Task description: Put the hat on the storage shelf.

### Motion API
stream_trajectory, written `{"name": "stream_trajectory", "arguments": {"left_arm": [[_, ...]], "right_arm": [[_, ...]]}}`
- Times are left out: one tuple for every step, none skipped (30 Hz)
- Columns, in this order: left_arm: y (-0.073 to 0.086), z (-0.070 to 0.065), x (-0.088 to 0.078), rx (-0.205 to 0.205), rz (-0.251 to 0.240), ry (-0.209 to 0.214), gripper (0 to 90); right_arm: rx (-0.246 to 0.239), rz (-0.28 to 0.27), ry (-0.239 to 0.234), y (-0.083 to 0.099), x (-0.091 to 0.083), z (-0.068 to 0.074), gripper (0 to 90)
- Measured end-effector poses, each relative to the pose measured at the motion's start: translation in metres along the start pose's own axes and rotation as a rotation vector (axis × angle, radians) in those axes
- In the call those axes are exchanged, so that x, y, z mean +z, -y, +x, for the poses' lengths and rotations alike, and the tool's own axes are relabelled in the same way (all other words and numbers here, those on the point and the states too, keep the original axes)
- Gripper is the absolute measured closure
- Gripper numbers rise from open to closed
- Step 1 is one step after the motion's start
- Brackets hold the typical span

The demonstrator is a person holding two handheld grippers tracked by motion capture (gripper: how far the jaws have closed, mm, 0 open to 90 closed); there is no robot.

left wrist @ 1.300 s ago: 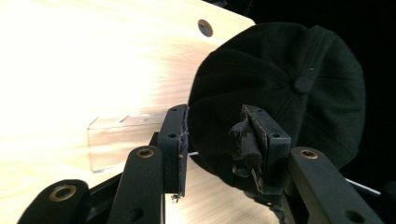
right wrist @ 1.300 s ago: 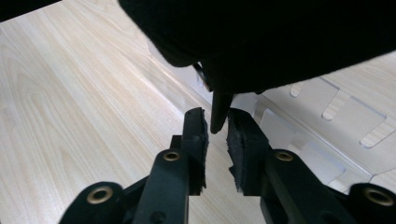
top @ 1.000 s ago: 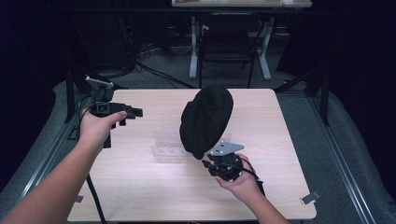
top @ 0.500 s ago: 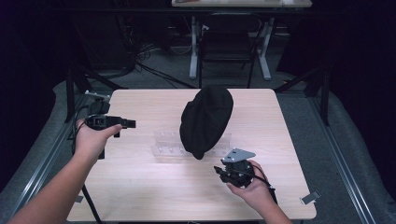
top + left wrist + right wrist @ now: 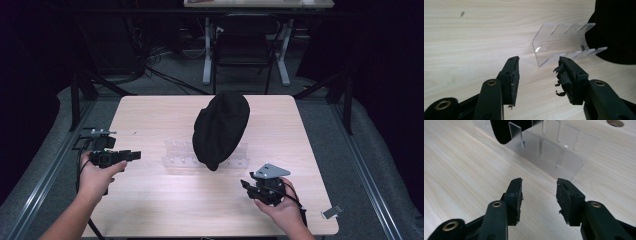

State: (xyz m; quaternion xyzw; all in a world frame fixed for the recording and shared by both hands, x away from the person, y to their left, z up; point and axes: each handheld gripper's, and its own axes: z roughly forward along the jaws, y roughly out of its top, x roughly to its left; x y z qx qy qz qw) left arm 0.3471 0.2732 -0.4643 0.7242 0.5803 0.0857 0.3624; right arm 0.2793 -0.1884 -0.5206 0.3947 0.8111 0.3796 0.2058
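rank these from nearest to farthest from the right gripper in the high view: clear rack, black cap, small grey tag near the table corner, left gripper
1. clear rack: just ahead of the right gripper, mid-table.
2. black cap: resting on the rack, slightly farther back.
3. small grey tag: toward the table's right near corner; close to the cap's rank, hard to call.
4. left gripper: at the left edge.

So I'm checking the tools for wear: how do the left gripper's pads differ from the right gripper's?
In its own view, the left gripper has one badly torn pad, with loose black shreds hanging off it; the right gripper has pads that are rough-edged but whole. The left gripper points toward the clear rack's end, the right one at its slotted side. Both are open, empty, and held above the wooden table.
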Motion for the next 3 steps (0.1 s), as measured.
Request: {"name": "stream_trajectory", "arguments": {"left_arm": [[0.006,0.001,0.001,-0.002,-0.012,0.003,51.1],[0.012,0.003,0.001,-0.003,-0.021,0.010,50.8],[0.017,0.005,0.001,-0.006,-0.032,0.019,50.7]], "right_arm": [[0.000,-0.005,0.003,0.001,-0.001,-0.001,54.4],[0.002,-0.012,0.012,0.003,-0.002,-0.002,53.6],[0.011,-0.025,0.014,0.005,-0.003,-0.004,53.0]]}}
